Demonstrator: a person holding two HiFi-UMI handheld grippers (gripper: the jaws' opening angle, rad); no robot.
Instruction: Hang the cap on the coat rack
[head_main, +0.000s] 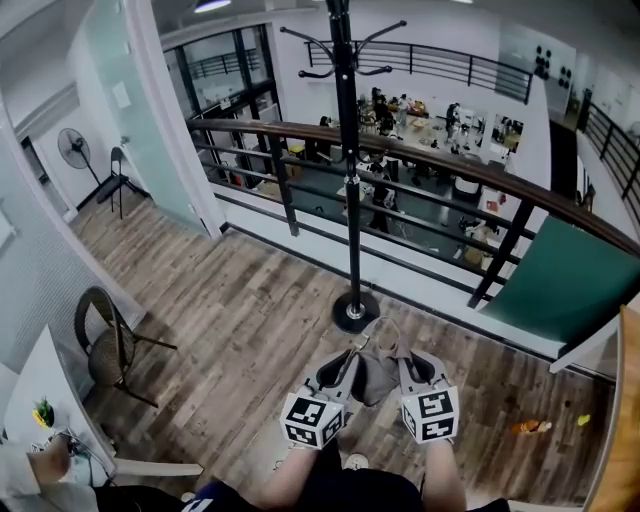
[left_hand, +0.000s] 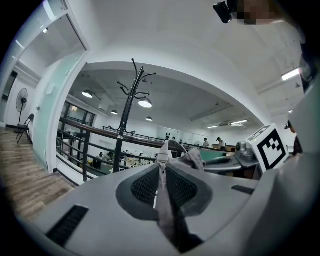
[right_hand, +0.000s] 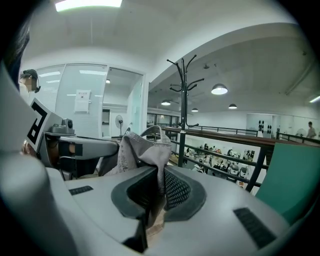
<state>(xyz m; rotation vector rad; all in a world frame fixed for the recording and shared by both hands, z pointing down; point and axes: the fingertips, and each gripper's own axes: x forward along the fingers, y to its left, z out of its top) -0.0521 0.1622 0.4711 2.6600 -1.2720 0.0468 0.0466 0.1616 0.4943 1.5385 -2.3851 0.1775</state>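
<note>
At the far left, one standing fan (head_main: 73, 147) is by the wall, with one black folding chair (head_main: 118, 178) just beside it. Nearer the camera, one round-backed chair (head_main: 105, 340) stands on the plank floor (head_main: 230, 300). One white bench (head_main: 30, 375) fills the lower left corner and carries one small green and yellow thing (head_main: 42, 412).

In the lower middle, two claws point forward side by side, each bearing one marker cube. The left claw (head_main: 347, 362) is narrow. Its own view shows a thin strip of the one grey cap (head_main: 378, 375) pinched between its two ribbed pads (left_hand: 146, 186). The right claw (head_main: 408, 362) is just as narrow and is clamped on the cap's other edge, with the fabric bunched up above its jaws in its own view. So the cap is stretched between the two claws, off the floor. In the head view it sits just short of the rack's round base and well below the hooks, touching none of them.

One black coat rack (head_main: 347, 170) stands upright straight ahead, with its base on the floor close to the one railing (head_main: 470, 172). Its hooks branch off at two heights near the top.

To the right, one green panel (head_main: 570, 285) lies beside the railing. On the floor at the lower right are two small things, one orange thing (head_main: 528, 427) and one yellow thing (head_main: 583, 420), near each other but apart. Beyond the railing is a lower hall with people too small to count.
</note>
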